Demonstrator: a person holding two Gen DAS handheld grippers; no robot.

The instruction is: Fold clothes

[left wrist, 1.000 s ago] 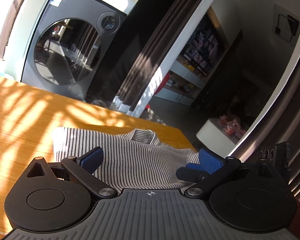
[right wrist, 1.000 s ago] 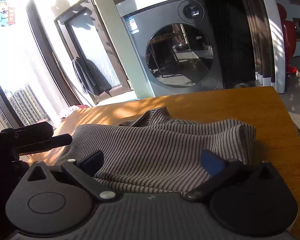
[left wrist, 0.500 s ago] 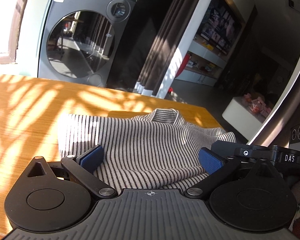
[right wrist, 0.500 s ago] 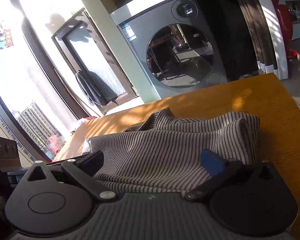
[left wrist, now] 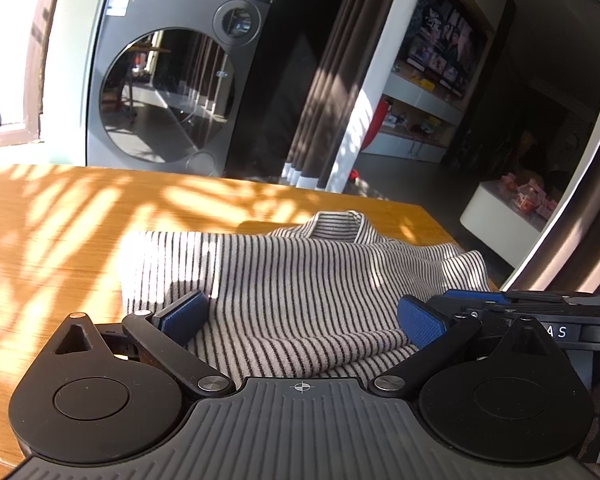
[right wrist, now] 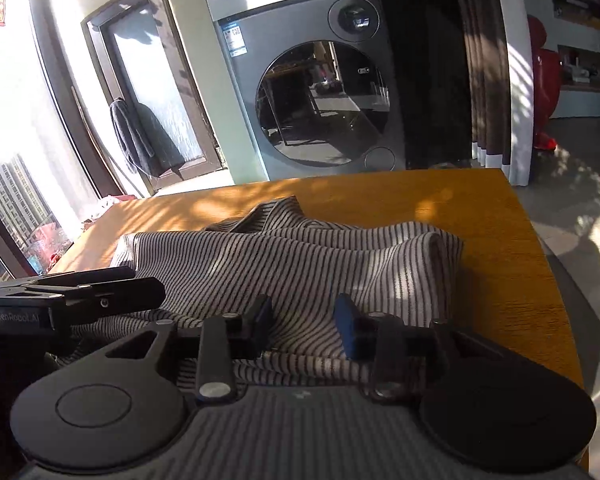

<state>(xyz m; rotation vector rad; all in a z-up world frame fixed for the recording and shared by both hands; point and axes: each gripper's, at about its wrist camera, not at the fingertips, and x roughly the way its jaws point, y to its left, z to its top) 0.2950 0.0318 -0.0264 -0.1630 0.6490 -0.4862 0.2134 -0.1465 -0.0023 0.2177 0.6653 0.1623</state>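
garment: your black-and-white striped ribbed knit top [left wrist: 308,280] lies folded on the table, ribbed collar [left wrist: 336,222] at the far side, a soft rolled fold along its right edge in the right wrist view [right wrist: 440,256]; the near hem sits in loose layered edges right in front of both tools.

left gripper: your left gripper [left wrist: 300,316] has its jaws spread wide, blue textured pads [left wrist: 182,314] standing apart over the near hem; nothing is pinched, the knit simply lies between and below them.

right gripper: your right gripper [right wrist: 304,320] is closing; its jaws are narrowed around a bunched ridge of the striped fabric at the near hem. you cannot tell whether the blue pads [right wrist: 346,328] already press the cloth.

neighbouring tool: in each wrist view the other tool's black body lies just beside the garment's near corner.

table: smooth orange-brown wooden table [left wrist: 60,220] with fine straight grain, dappled with sun patches and leafy shadows; the top lies toward its right end.

beyond: grey front-loading washing machine [right wrist: 320,92] with a round mirrored glass door; brown pleated curtains [left wrist: 332,80] with white hems; a dark garment hanging on a glass door [right wrist: 132,136].
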